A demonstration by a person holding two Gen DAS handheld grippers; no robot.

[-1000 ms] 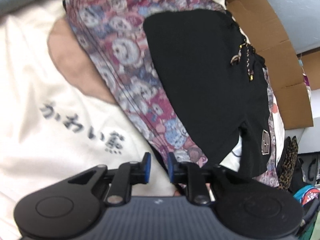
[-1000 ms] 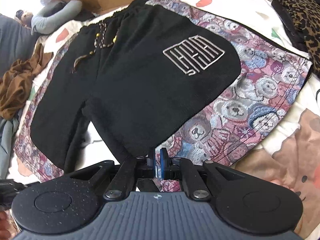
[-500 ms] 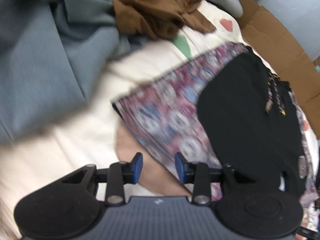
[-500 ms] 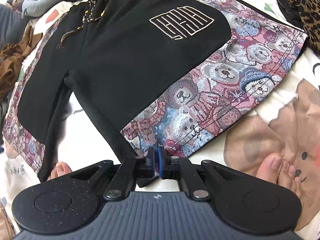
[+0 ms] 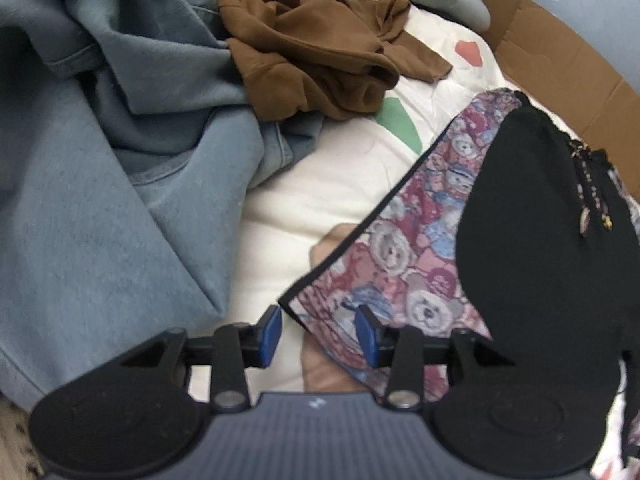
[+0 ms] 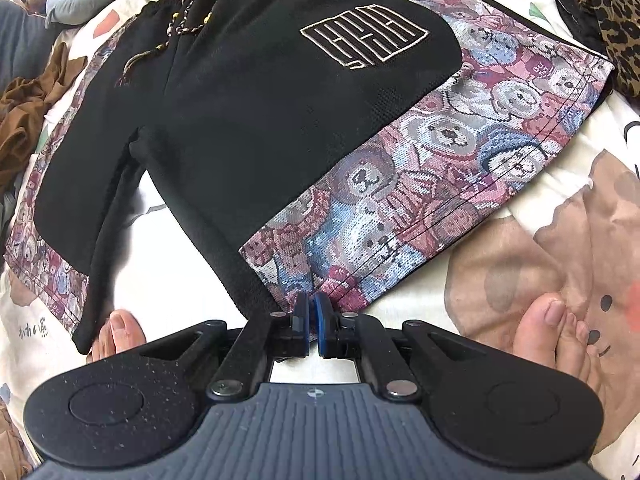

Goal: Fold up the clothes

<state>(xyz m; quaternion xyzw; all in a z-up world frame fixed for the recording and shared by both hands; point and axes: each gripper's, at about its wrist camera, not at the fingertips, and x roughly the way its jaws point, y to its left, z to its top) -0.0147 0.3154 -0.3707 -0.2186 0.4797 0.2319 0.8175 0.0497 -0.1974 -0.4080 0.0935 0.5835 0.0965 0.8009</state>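
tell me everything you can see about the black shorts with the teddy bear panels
The shorts lie spread flat, front up, on a cream printed bedsheet. The middle is black mesh-like fabric with an outlined square emblem on one leg; the sides are woven teddy-bear panels in pink, blue and grey. A beaded drawstring trails from the waistband. The right gripper is shut on the near hem of one leg. The left gripper, jaws opening, straddles the other leg's hem corner without pinching. A toe peeks from under that hem.

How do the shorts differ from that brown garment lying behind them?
The shorts lie spread flat; the brown garment sits crumpled in a heap. The shorts mix black panels with a teddy-bear print; the brown garment is one plain colour. Both rest on the cream bedsheet.
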